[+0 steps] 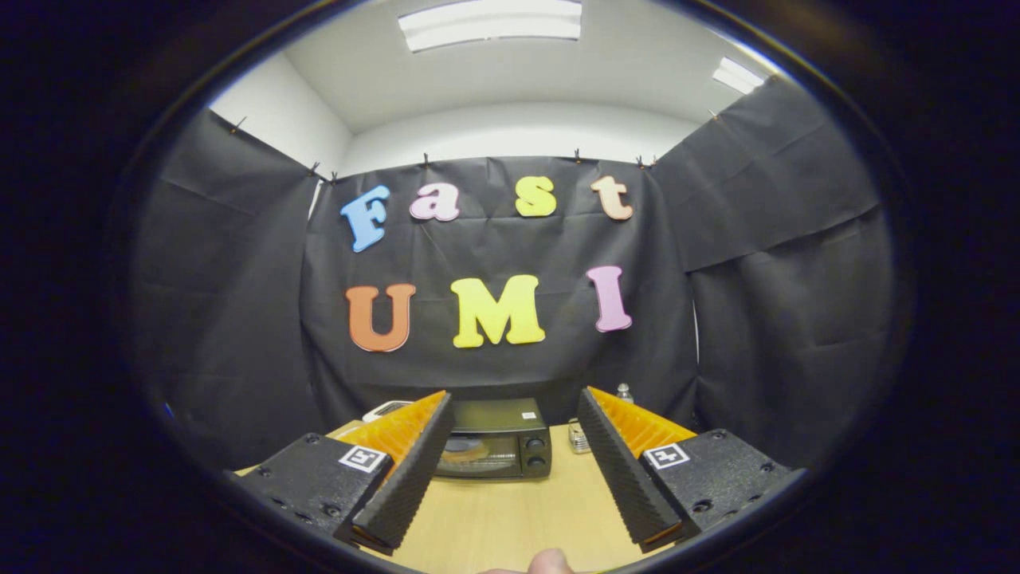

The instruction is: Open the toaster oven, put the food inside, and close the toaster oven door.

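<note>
A small black toaster oven [496, 440] stands on the wooden table [510, 518], beyond my fingers and partly behind the left one. Its glass door looks shut, and something round and pale shows dimly through the glass. Two knobs sit at its right side. My gripper [514, 402] is open, held above the near part of the table, with nothing between its fingers. The left finger [410, 470] hides the oven's left end.
A small glass jar [579, 437] stands right of the oven, and a bottle top [624, 391] shows behind the right finger. A white device [386, 410] lies behind the left finger. A person's fingertip [550, 562] pokes in just below the fingers. Black cloth walls close the booth.
</note>
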The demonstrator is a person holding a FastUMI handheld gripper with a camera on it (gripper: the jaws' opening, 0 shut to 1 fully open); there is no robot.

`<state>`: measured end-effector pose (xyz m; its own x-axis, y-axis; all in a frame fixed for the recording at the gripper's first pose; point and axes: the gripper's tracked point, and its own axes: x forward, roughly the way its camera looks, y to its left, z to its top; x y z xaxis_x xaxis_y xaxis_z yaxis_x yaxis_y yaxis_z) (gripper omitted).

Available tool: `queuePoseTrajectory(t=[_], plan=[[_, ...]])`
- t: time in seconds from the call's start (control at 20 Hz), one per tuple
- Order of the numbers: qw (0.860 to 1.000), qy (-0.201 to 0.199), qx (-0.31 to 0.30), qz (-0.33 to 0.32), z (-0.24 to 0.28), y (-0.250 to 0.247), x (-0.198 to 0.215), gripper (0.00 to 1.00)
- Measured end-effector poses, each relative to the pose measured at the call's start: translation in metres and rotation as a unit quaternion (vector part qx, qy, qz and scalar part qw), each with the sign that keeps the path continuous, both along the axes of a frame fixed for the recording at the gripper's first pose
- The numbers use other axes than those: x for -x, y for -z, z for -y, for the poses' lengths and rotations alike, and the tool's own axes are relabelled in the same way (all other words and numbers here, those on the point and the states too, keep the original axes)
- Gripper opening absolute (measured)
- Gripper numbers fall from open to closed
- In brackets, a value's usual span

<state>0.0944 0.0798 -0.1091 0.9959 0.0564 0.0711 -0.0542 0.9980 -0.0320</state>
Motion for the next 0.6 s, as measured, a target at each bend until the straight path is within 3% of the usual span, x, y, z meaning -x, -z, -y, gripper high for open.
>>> queuePoseTrajectory(t=[0.6], plan=[[1.000, -0.023, 0.011, -0.002, -0.016, 0.004, -0.005, 1.00]])
